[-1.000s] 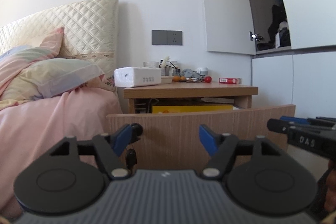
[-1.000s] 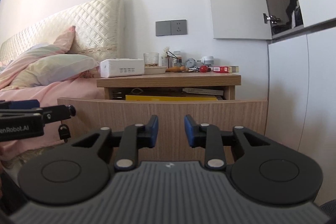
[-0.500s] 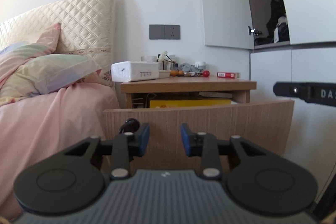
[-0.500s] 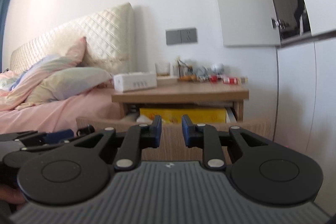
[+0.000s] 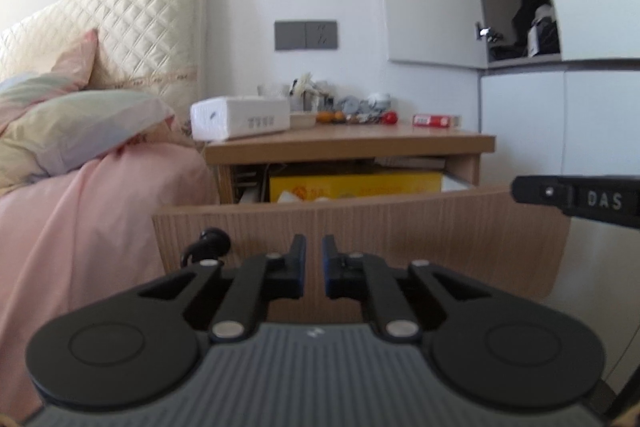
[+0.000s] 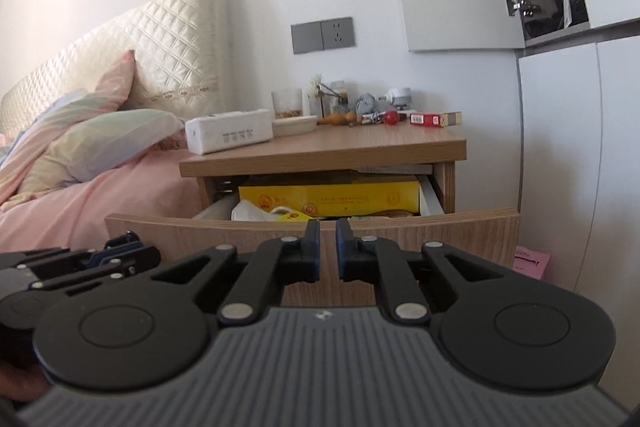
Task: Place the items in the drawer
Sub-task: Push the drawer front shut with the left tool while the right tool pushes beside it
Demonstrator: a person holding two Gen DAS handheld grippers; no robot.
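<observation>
— Where are your claws?

— Both hang in front of the open drawer. My left claw is clenched to a narrow slit with nothing in it; my right claw is the same.

— And the items?

— A tissue pack, a red box and a red ball sit on the bedside table (the small clutter behind is too blurred to name). A yellow box lies inside the drawer.

The white letters "DAS" are read on the black right gripper at the right edge of the left wrist view. Print on the white tissue pack and yellow box is too small to be read.
</observation>
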